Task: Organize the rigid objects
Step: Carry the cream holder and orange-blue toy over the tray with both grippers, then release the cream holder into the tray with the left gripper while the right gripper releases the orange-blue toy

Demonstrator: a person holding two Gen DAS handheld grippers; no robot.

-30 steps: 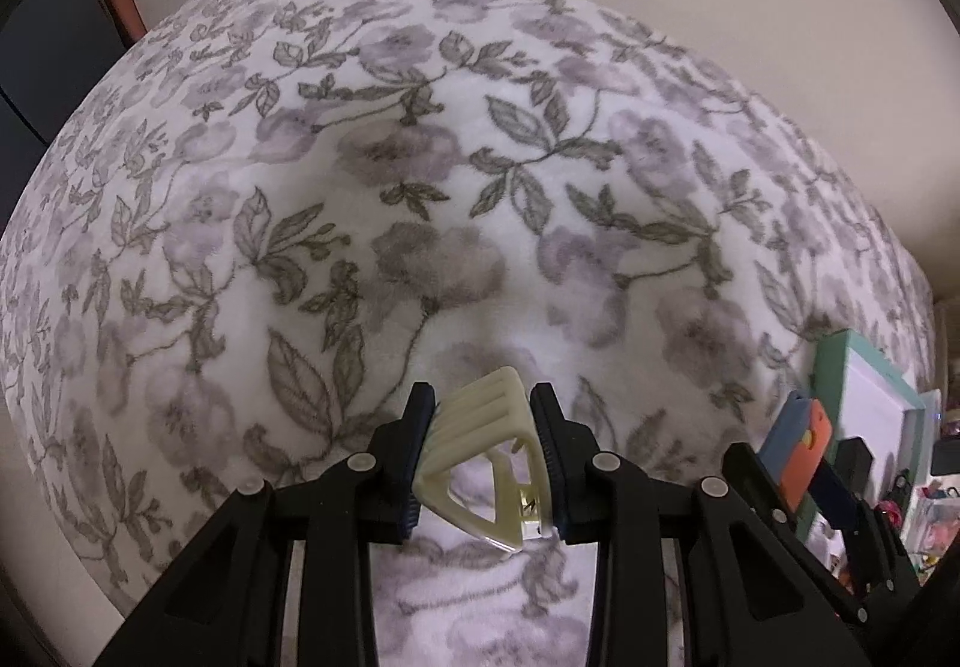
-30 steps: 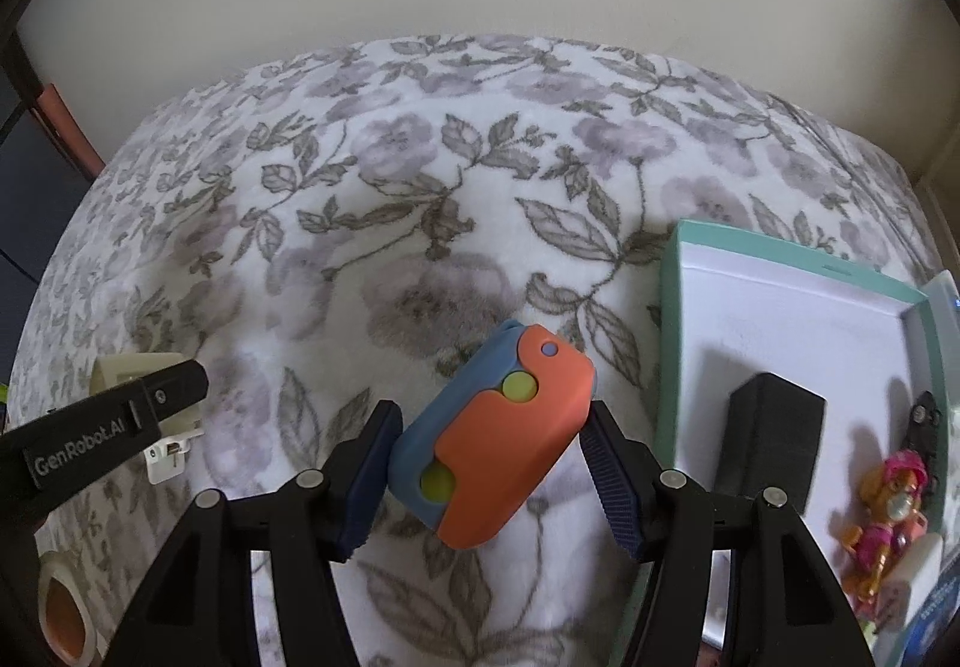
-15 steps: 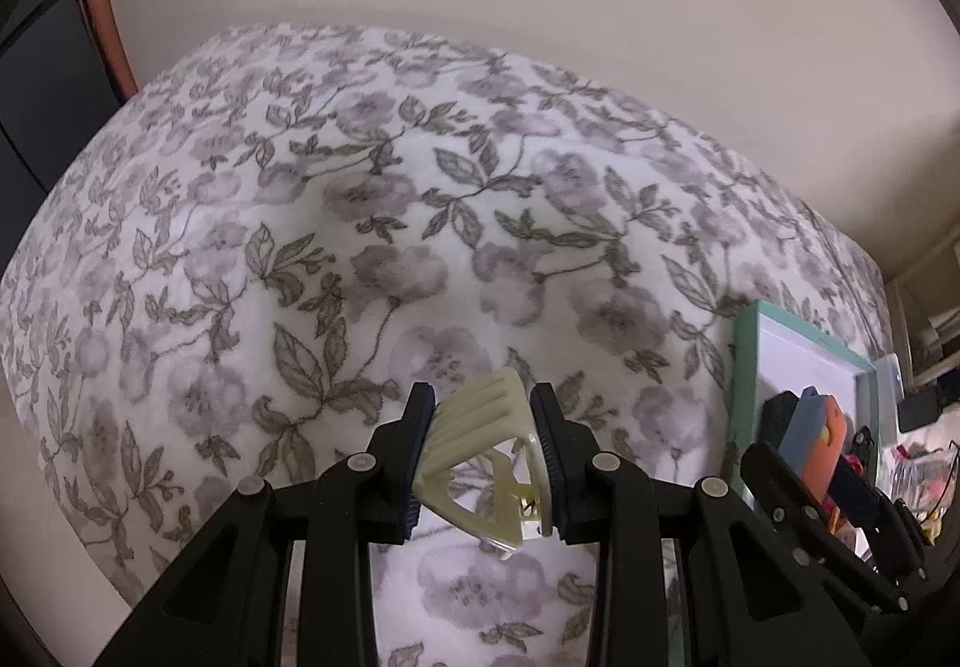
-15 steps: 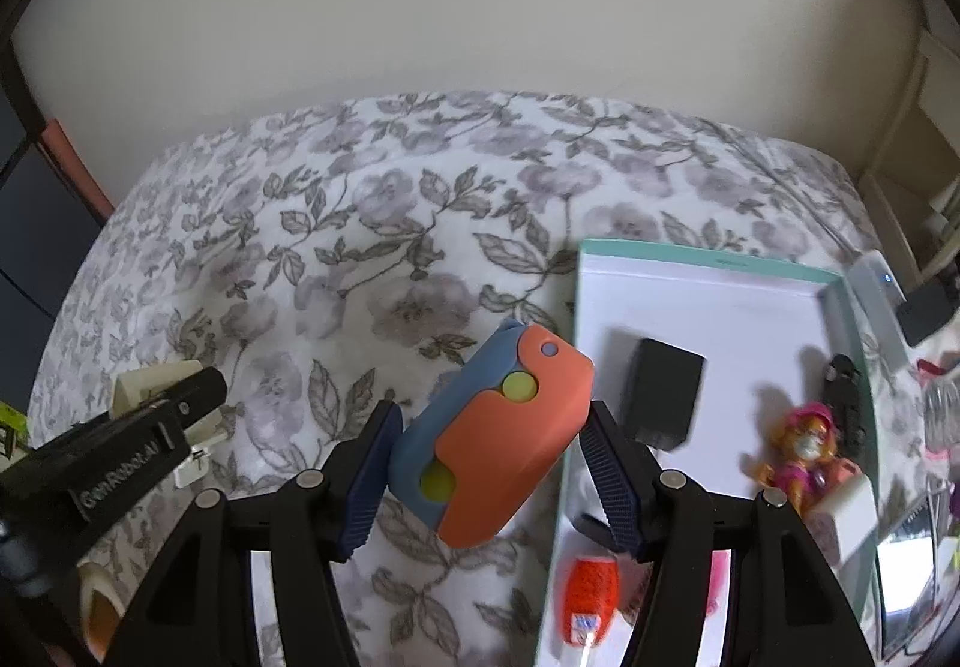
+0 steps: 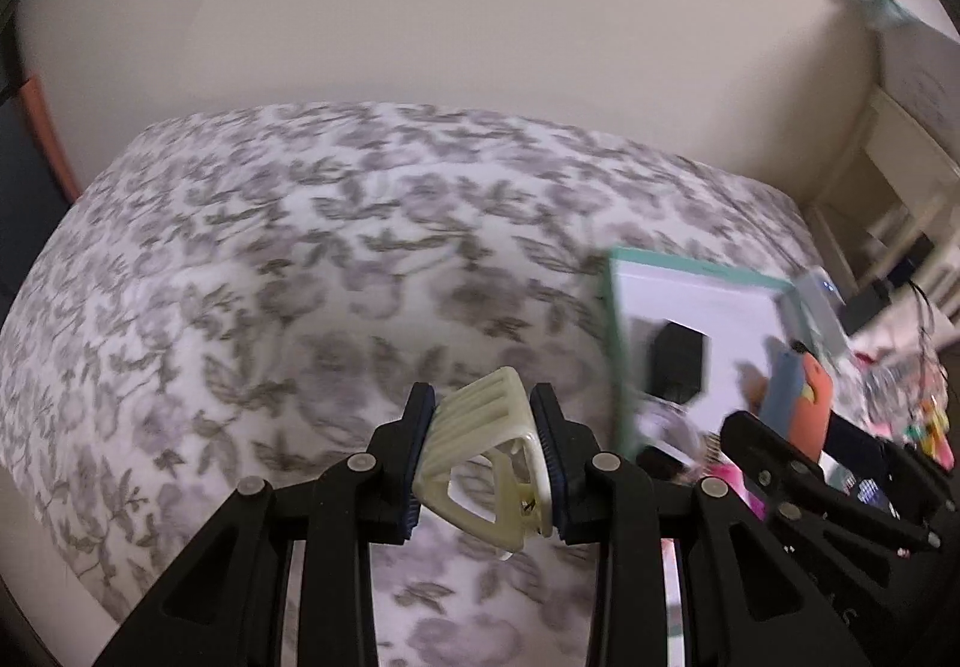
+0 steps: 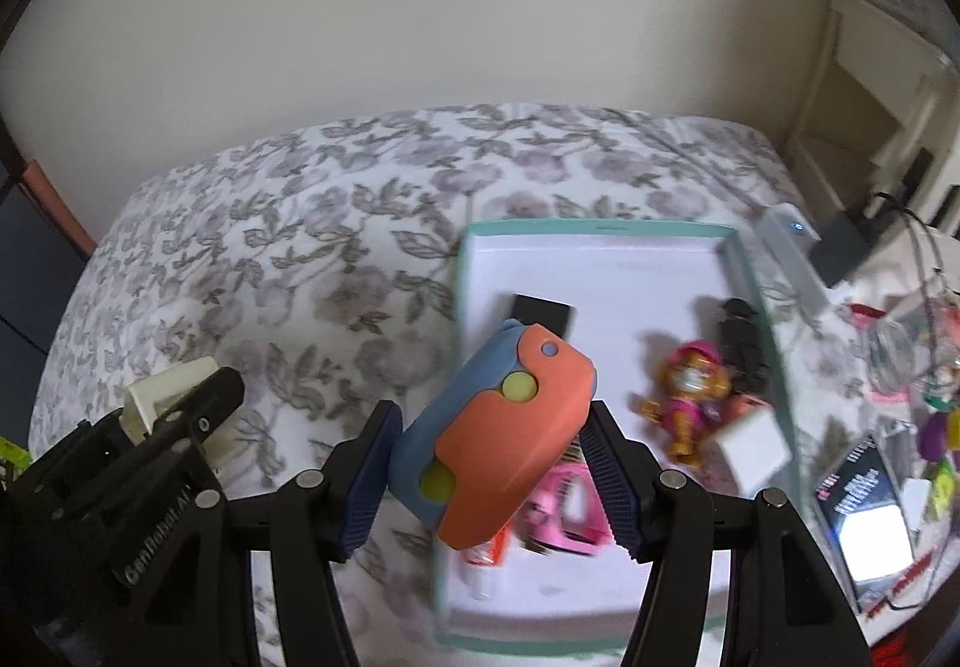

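Observation:
My left gripper [image 5: 483,454] is shut on a cream hair claw clip [image 5: 486,457] and holds it above the floral bedspread [image 5: 300,277], left of the box. My right gripper [image 6: 492,463] is shut on an orange and blue toy [image 6: 498,427] with yellow-green buttons, held over the left edge of the teal-rimmed white box [image 6: 600,229]. The box [image 5: 618,343] holds a black block [image 6: 543,310], a small pink and orange figurine [image 6: 690,397], a white cube [image 6: 753,439], a pink item [image 6: 570,511] and a black object [image 6: 741,331]. The left gripper with the clip also shows in the right wrist view [image 6: 171,397].
A cream wall rises behind the bed. White shelving [image 6: 870,85] stands at the right. Beside the box lie a grey device [image 6: 792,253], a lit phone [image 6: 864,511] and small colourful clutter [image 6: 936,427]. A dark cabinet with an orange edge [image 5: 36,127] is at the left.
Both grippers have risen and moved right. The box now lies under the right gripper's toy. The left gripper still holds the clip, now nearer the box.

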